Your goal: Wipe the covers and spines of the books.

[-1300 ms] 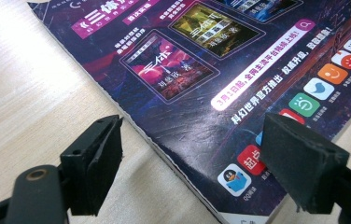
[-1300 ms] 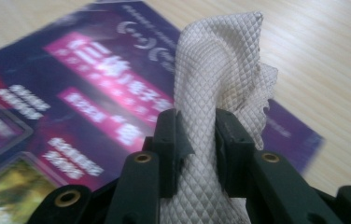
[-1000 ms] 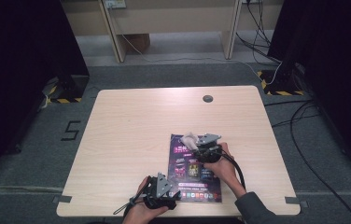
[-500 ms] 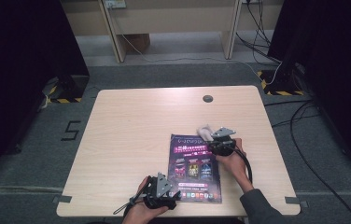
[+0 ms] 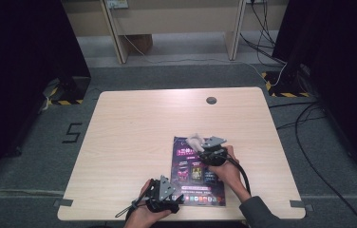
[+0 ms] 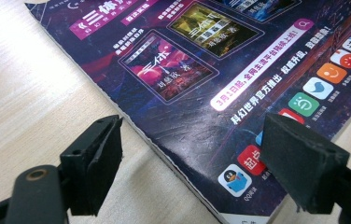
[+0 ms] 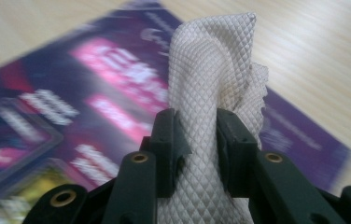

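Observation:
A purple magazine point(image 5: 196, 179) lies flat on the wooden table point(image 5: 138, 133), near its front edge. My right gripper point(image 5: 204, 148) is over the magazine's top edge, shut on a bunched white waffle cloth point(image 5: 194, 141). In the right gripper view the cloth point(image 7: 211, 74) stands up between the two pads of the gripper point(image 7: 197, 140), above the blurred cover point(image 7: 47, 116). My left gripper point(image 5: 177, 198) rests at the magazine's lower left corner. Its jaws point(image 6: 197, 158) are open and straddle the cover's edge point(image 6: 187, 70), one over bare wood and one over the print, with nothing gripped.
A dark round cable hole point(image 5: 211, 100) sits near the table's far edge. Beyond the table are desk legs point(image 5: 112, 28) and floor cables point(image 5: 305, 118). Black drapes close in both sides. Bare wood spreads to the left of and behind the magazine.
The right gripper with the cloth swung right across the magazine's top edge half a second ago and has come back left. The left gripper and magazine have not moved.

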`<action>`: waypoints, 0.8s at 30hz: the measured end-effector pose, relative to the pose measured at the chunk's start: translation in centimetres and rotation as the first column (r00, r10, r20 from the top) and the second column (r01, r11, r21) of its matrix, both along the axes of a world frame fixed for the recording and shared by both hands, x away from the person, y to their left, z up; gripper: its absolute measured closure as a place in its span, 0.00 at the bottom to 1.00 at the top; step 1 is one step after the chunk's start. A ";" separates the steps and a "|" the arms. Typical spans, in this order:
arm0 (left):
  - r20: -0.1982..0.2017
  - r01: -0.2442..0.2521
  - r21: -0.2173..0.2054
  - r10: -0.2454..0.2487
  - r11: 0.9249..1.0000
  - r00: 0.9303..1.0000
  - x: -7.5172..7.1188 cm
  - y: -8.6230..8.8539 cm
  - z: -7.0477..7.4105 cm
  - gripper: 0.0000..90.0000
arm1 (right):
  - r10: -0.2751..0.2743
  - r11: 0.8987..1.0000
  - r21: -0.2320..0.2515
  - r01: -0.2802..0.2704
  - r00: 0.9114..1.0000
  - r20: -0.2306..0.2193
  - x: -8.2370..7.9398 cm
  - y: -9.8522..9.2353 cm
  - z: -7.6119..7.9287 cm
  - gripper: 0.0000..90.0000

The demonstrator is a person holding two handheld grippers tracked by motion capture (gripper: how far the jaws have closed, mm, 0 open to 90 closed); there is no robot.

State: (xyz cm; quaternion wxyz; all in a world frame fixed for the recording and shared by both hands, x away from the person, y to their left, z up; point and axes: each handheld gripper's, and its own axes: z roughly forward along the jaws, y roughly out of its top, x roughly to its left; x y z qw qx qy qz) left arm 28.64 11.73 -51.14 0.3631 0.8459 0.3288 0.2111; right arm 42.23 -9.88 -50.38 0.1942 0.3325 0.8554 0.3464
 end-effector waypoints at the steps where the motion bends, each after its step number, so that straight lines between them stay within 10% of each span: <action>1: 0.000 0.001 0.000 -0.001 1.000 1.000 0.0 0.0 0.0 0.23 | 0.011 1.000 -0.002 -0.011 1.000 -0.004 -0.2 0.4 0.0 0.78; 24: 0.001 0.002 0.000 -0.002 1.000 1.000 0.0 0.0 0.0 0.23 | -0.065 0.998 -0.026 0.065 0.998 0.028 0.7 -1.1 0.0 0.79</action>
